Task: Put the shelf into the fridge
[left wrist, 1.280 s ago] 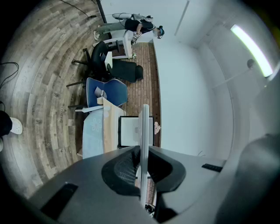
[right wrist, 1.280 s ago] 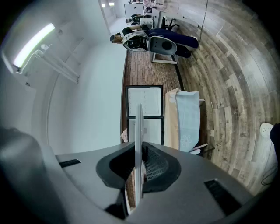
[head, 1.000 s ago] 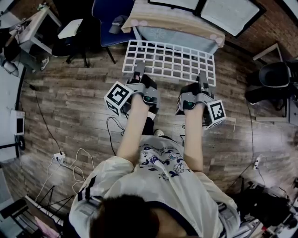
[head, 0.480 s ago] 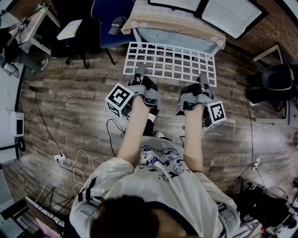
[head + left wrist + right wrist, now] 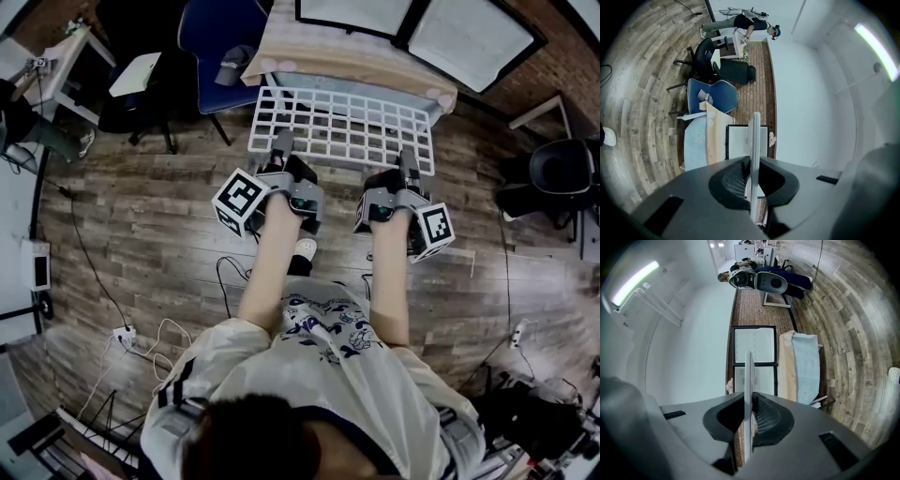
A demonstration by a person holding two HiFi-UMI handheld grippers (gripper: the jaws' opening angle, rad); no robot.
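The shelf (image 5: 342, 127), a white open grid, hangs level over the wooden floor (image 5: 159, 216). The left gripper (image 5: 280, 146) and the right gripper (image 5: 408, 159) are each clamped on its near edge. It seems stiff and light, so holding this edge at two spread points should keep it from tilting.

Fisheye bending and dark corners are seen in every view. Glare is thrown by a ceiling light strip (image 5: 877, 52).
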